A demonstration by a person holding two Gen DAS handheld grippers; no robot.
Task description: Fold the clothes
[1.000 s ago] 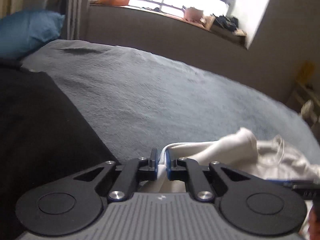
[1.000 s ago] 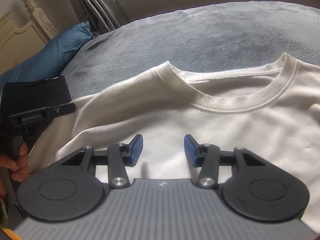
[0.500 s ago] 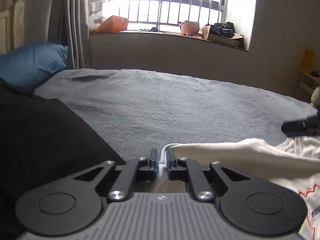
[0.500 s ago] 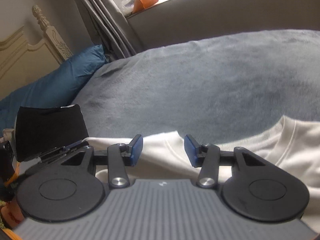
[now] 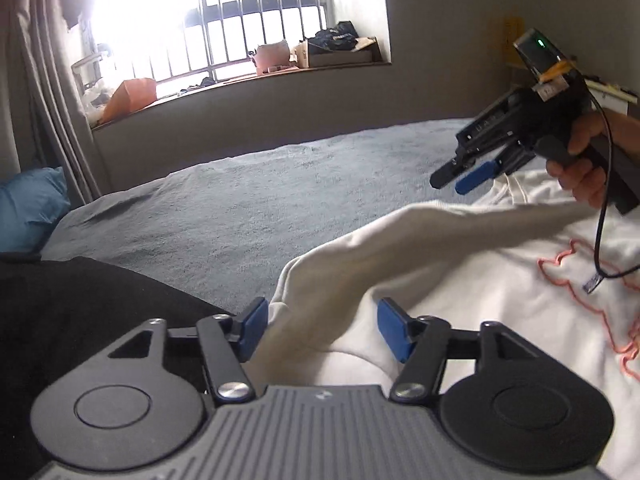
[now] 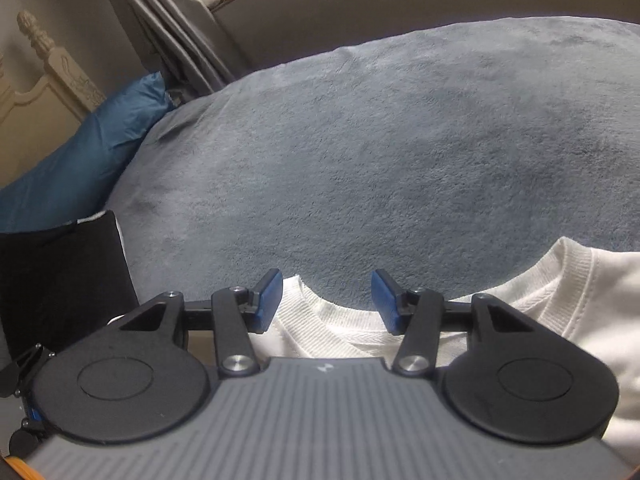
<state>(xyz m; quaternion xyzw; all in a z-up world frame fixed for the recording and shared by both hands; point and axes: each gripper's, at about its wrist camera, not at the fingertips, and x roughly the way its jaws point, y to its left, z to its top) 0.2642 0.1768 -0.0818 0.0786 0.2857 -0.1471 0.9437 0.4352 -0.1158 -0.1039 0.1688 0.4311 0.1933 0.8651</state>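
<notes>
A white sweatshirt [image 5: 480, 300] with a pink outline print lies on the grey bed cover [image 5: 260, 200]. One sleeve [image 5: 400, 240] runs across it and ends between the jaws of my left gripper [image 5: 322, 326]. Those jaws are opening and the pads stand off the cloth. My right gripper [image 5: 460, 178] hovers at the upper right in a hand, above the shirt. In the right wrist view it [image 6: 328, 300] is open and still widening slightly over the ribbed neckline [image 6: 340, 320], holding nothing.
A black garment [image 5: 80, 300] lies at the left, also seen beside the shirt in the right wrist view [image 6: 60, 272]. A blue pillow [image 6: 88, 160] and cream headboard [image 6: 52, 80] sit beyond it. The cluttered window sill [image 5: 240, 80] runs along the far wall. A cable [image 5: 600, 240] dangles from the right gripper.
My left gripper was shut on the white cloth edge; its jaws now stand wide and the cloth lies loose. The left view has rolled, and the right gripper has risen into it.
</notes>
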